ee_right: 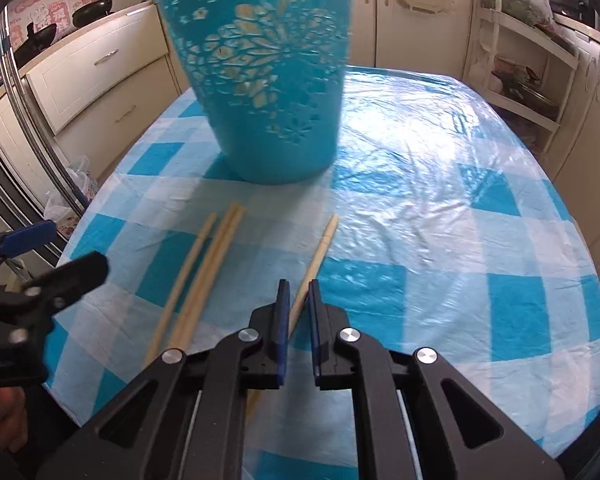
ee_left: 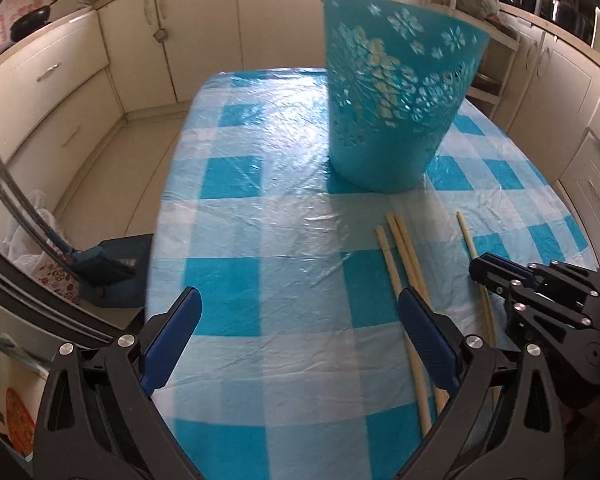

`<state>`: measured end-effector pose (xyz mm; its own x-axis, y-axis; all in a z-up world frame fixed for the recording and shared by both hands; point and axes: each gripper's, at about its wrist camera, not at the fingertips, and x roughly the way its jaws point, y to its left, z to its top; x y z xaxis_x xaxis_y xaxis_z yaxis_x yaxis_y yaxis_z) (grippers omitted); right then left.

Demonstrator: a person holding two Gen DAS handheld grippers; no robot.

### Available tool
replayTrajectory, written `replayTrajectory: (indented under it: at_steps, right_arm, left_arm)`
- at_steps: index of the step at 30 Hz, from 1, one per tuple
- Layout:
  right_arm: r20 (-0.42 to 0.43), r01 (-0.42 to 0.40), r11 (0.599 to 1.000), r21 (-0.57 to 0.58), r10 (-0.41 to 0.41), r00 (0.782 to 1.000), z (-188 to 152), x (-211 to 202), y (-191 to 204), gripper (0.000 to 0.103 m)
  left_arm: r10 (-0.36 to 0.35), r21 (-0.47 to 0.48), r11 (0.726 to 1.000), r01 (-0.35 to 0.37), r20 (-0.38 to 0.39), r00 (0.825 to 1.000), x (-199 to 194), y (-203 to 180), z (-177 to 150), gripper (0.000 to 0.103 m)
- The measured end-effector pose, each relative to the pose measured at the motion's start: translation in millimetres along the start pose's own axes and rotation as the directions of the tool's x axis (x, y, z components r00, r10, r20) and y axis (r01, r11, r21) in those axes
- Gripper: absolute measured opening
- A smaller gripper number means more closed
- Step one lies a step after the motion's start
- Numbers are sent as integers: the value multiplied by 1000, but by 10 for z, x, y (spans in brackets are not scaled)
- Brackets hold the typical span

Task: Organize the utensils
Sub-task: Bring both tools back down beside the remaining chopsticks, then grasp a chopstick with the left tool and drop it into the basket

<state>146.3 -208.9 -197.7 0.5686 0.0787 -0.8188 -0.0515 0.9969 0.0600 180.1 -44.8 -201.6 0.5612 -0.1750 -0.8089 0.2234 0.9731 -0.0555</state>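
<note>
A: Kitchen cabinets [ee_left: 80, 92] ring a table [ee_right: 440, 184] under a blue-and-white checked cloth. Any writing?

B: Pink stickers [ee_right: 48, 16] on the wall, upper left of the right view; too blurred to read.

A: Where are the utensils?

B: Four chopsticks lie below the basket [ee_right: 260, 80]. Three [ee_right: 204, 264] sit together at centre left; the single one [ee_right: 320, 252] lies apart, to their right.

A: Tongs?

B: The right gripper [ee_right: 299, 292] is nearly closed, that single stick running between its pads; contact I cannot tell. The left gripper [ee_left: 300, 344] gapes wide and empty, its right pad over the three.

A: Room to move?

B: Bare cloth fills the right view's right half. The table's edge runs close at lower left, the basket stands just beyond the stick tips, and pans [ee_left: 32, 24] sit on the counter, upper left.
</note>
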Motion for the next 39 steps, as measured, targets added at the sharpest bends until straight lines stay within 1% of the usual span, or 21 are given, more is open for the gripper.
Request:
replayTrajectory:
  at_steps: [5, 9, 12, 14, 15, 16, 18, 19, 20, 21, 23, 25, 27, 30, 31, 32, 34, 36, 37, 39]
  right_arm:
    - [15, -36, 998, 51, 35, 999, -41, -34, -110, 10]
    - [29, -58, 996, 75, 56, 998, -26, -19, -129, 11]
    - [35, -68, 994, 85, 65, 997, -20, -18, -149, 11]
    - [40, -64, 995, 80, 61, 997, -11, -17, -150, 11]
    - [42, -60, 995, 77, 57, 997, -6, -14, -143, 12]
    - [45, -58, 996, 74, 55, 997, 2, -10, -136, 15]
    - [54, -59, 995, 75, 55, 997, 17, 2, -124, 21]
    - [60, -60, 995, 78, 56, 997, 23, 8, -122, 26]
    - [64, -62, 995, 79, 57, 996, 27, 13, -120, 28]
    - [67, -60, 995, 78, 55, 996, 31, 18, -114, 28]
    - [70, -54, 996, 73, 49, 996, 33, 21, -105, 28]
    - [73, -53, 996, 70, 48, 996, 28, 18, -104, 28]
    - [74, -50, 996, 68, 45, 996, 29, 19, -105, 28]
    - [78, -43, 996, 76, 37, 996, 33, 24, -122, 28]
    - [79, -41, 996, 79, 35, 996, 36, 29, -125, 28]
    - [80, -38, 996, 79, 32, 996, 39, 32, -127, 28]
    - [83, -34, 997, 76, 27, 996, 38, 35, -126, 28]
    - [86, -30, 997, 70, 24, 996, 35, 39, -118, 29]
    - [89, -29, 997, 67, 23, 996, 32, 41, -117, 29]
    - [95, -25, 998, 59, 19, 995, 29, 47, -107, 30]
  left_arm:
    - [9, 25, 1000, -8, -23, 1000, 201, -177, 67, 95]
    - [45, 50, 998, -43, -44, 998, 341, -266, 90, 95]
    - [62, 50, 997, -59, -61, 996, 426, -280, 98, 95]
    - [58, 35, 998, -57, -53, 997, 444, -270, 107, 94]
    - [59, 33, 998, -57, -52, 997, 453, -277, 119, 94]
    - [60, 35, 998, -58, -49, 997, 455, -277, 128, 92]
    - [42, 36, 999, -41, -40, 998, 462, -280, 158, 81]
    - [12, 32, 999, -11, -36, 999, 463, -282, 176, 69]
    - [3, 36, 999, -2, -30, 1000, 459, -283, 197, 62]
    - [-9, 46, 999, 10, -24, 1000, 458, -299, 208, 49]
    - [-34, 65, 997, 35, -22, 999, 457, -321, 237, 20]
    - [-56, 67, 996, 58, -27, 998, 462, -294, 247, 10]
    - [-75, 73, 994, 77, -33, 997, 460, -253, 250, 7]
    - [-82, 108, 990, 87, -59, 995, 443, -220, 246, 7]
    - [-72, 115, 990, 80, -70, 995, 439, -210, 243, 10]
    - [-62, 113, 991, 71, -77, 995, 442, -192, 251, 19]
    - [-42, 105, 993, 50, -82, 996, 453, -142, 262, 28]
    - [-33, 126, 991, 43, -79, 996, 458, -139, 268, 30]
    - [-27, 138, 990, 37, -77, 997, 463, -146, 274, 30]
    - [-28, 165, 985, 40, -72, 997, 459, -185, 279, 20]
